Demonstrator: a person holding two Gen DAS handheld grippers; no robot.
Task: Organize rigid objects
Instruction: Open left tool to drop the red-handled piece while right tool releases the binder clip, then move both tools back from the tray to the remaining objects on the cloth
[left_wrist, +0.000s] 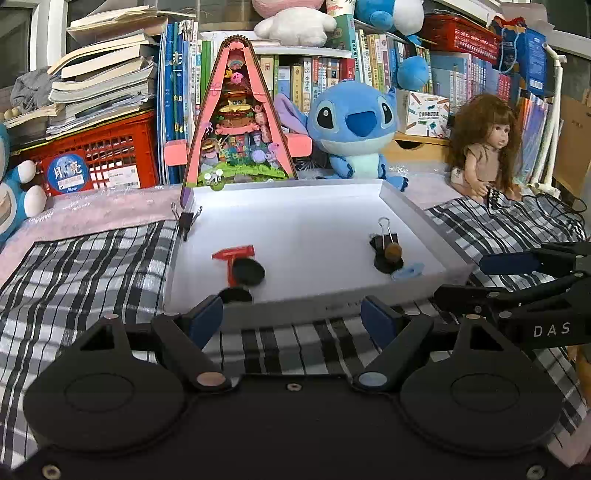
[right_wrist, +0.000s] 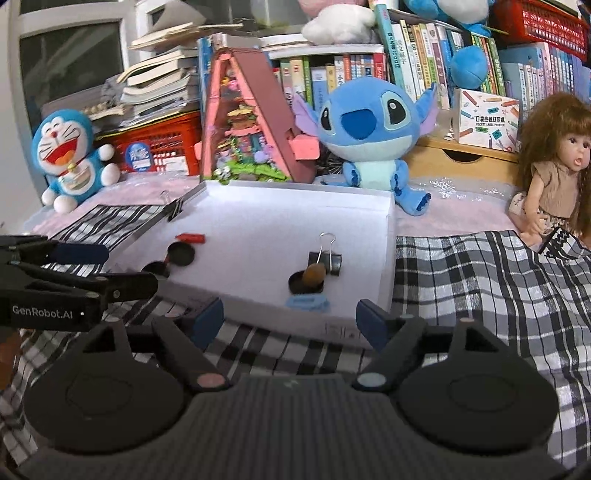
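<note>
White shallow tray (left_wrist: 406, 206) sits on the plaid cloth (left_wrist: 92, 266), long side across the scene. Inside it, left half: a red T-shaped piece (left_wrist: 233, 253) with a black round disc (left_wrist: 248, 271) touching its stem, and a second black disc (left_wrist: 235, 295) at the near wall, partly hidden by it. Right half: a black binder clip (left_wrist: 384, 240) with its wire handle up, a brown round-topped piece (left_wrist: 393, 252) standing on a black round base (left_wrist: 386, 265) just near of the clip, and a light blue flat piece (left_wrist: 408, 272) at the near-right corner, touching the base's edge (exact shape unclear, blurred). Another binder clip (left_wrist: 186, 218) is clamped on the tray's far-left corner rim.

Left gripper (left_wrist: 291, 317) is spread wide, nothing between the blue pads (left_wrist: 207, 319); it sits just near of the tray's near wall, over the cloth, everything in the tray lying beyond the fingertips. Right gripper (right_wrist: 290, 319) also spread wide and empty, likewise just outside the near wall, the blue piece and brown piece straight ahead of it. Each gripper shows in the other's view from the side, close together, fingers apart.

Behind the tray: a pink triangular diorama house (left_wrist: 236, 122), a blue plush (left_wrist: 354, 125), a doll (left_wrist: 484, 147) far right, a blue-and-white cat plush (right_wrist: 70, 155) far left, a red crate (left_wrist: 107, 155), shelves of books (left_wrist: 332, 74).
</note>
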